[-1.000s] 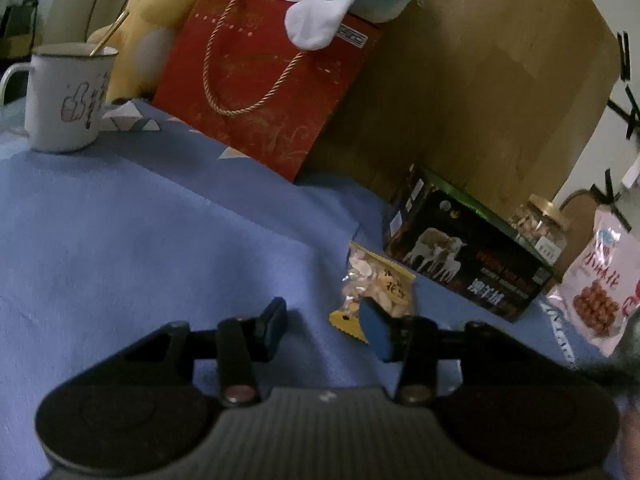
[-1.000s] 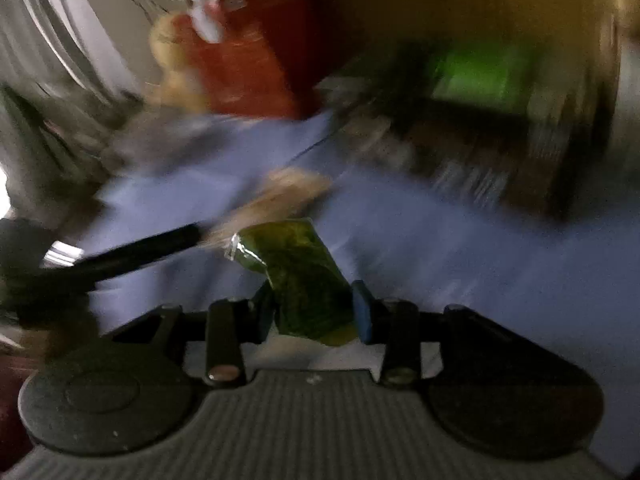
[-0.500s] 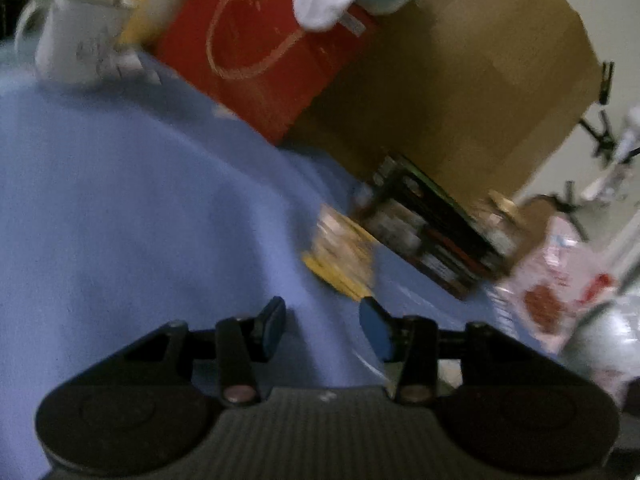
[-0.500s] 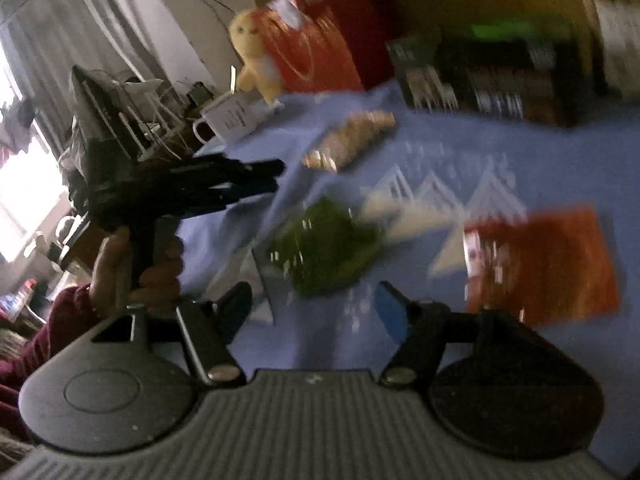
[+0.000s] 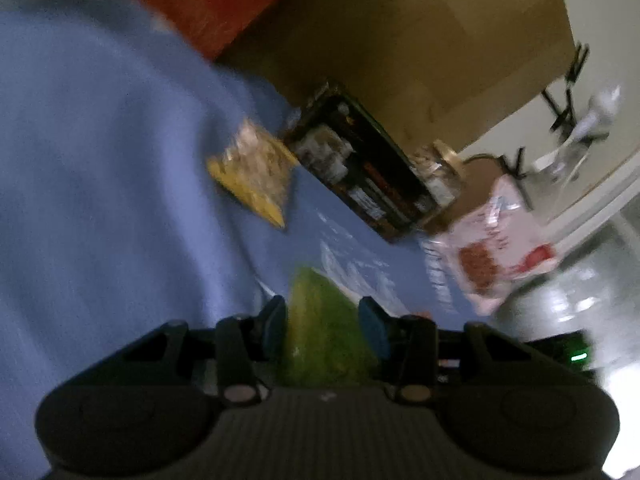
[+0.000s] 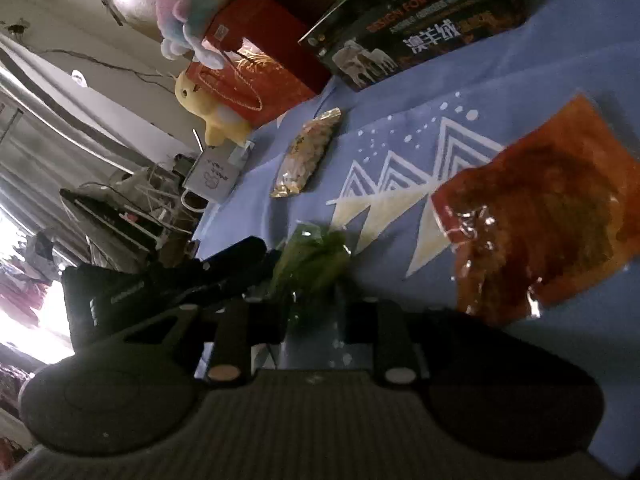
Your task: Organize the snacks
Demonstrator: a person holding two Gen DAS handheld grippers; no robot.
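Note:
A green snack packet [image 5: 320, 332] lies on the blue cloth between the fingers of my left gripper [image 5: 323, 322], whose jaws stand apart around it. It also shows in the right wrist view [image 6: 316, 260], just ahead of my right gripper [image 6: 316, 316], whose fingers are dark and hard to read. A yellow snack packet [image 5: 256, 176] lies farther off near a dark box [image 5: 360, 164]; it also shows in the right view [image 6: 306, 152]. An orange-red packet [image 6: 536, 216] lies right of the green one. A pink-white bag [image 5: 492, 248] leans at the right.
A red gift bag [image 6: 248, 68], plush toys [image 6: 192, 4] and a white mug [image 6: 212, 174] stand at the back. A cardboard panel [image 5: 420, 40] rises behind the dark box [image 6: 420, 24]. A glass jar [image 5: 440, 172] sits beside it.
The right gripper let go of the green packet onto the cloth and opened. The left gripper swung right and down until its fingers flank the packet.

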